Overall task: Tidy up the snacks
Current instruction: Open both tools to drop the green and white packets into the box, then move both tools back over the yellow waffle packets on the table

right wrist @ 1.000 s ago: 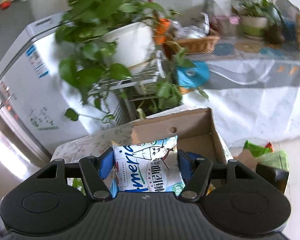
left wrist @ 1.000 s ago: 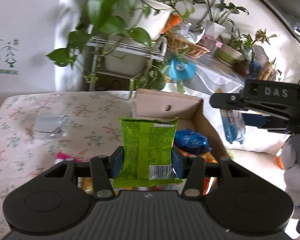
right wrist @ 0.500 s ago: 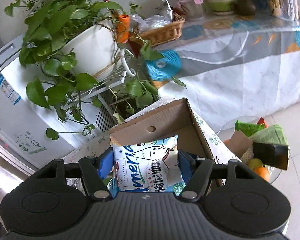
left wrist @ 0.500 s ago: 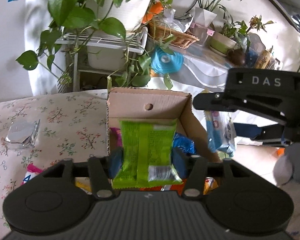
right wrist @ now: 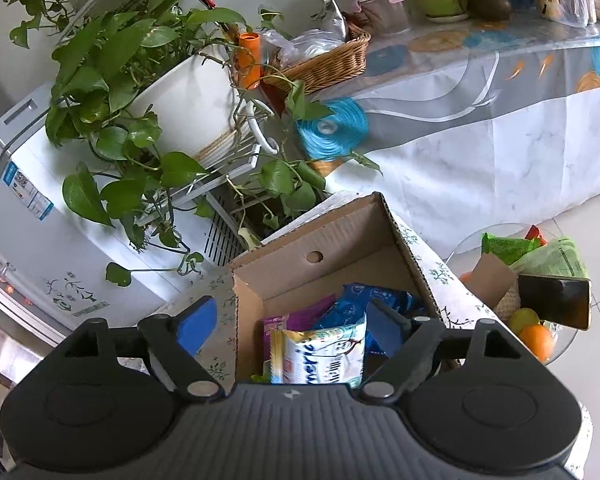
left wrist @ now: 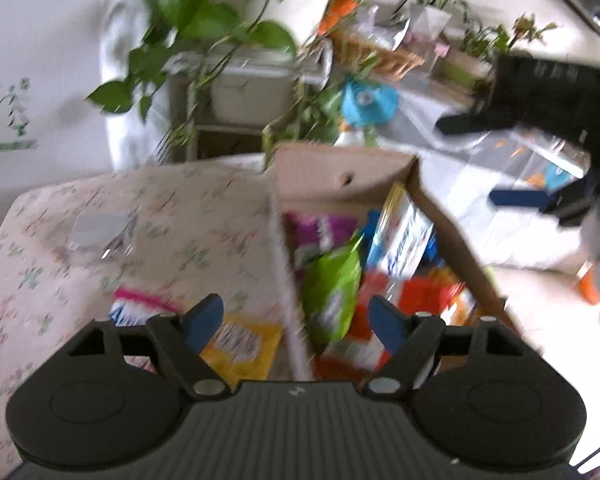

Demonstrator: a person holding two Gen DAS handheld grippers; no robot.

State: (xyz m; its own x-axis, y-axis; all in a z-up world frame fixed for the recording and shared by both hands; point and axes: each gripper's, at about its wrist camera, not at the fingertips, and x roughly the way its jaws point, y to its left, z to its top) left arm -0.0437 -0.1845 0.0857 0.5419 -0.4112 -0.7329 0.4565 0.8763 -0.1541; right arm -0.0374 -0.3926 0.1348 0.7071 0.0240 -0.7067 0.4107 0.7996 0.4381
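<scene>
An open cardboard box point(left wrist: 340, 168) sits at the right end of a table with a floral cloth point(left wrist: 172, 216) and holds a jumble of snack packets. In my left view, which is blurred, a green packet point(left wrist: 332, 284) stands tilted inside the box near its left wall, with a white and blue packet point(left wrist: 400, 236) leaning just beside it to the right and a purple packet point(left wrist: 320, 228) behind. My left gripper point(left wrist: 296, 320) has its jaws spread wide and grips nothing. A yellow packet point(left wrist: 240, 344) lies on the cloth outside the box, left of its wall. My right gripper point(right wrist: 290, 326) is likewise wide apart and empty above the box point(right wrist: 328, 240), the white and blue packet point(right wrist: 320, 354) loose below it
</scene>
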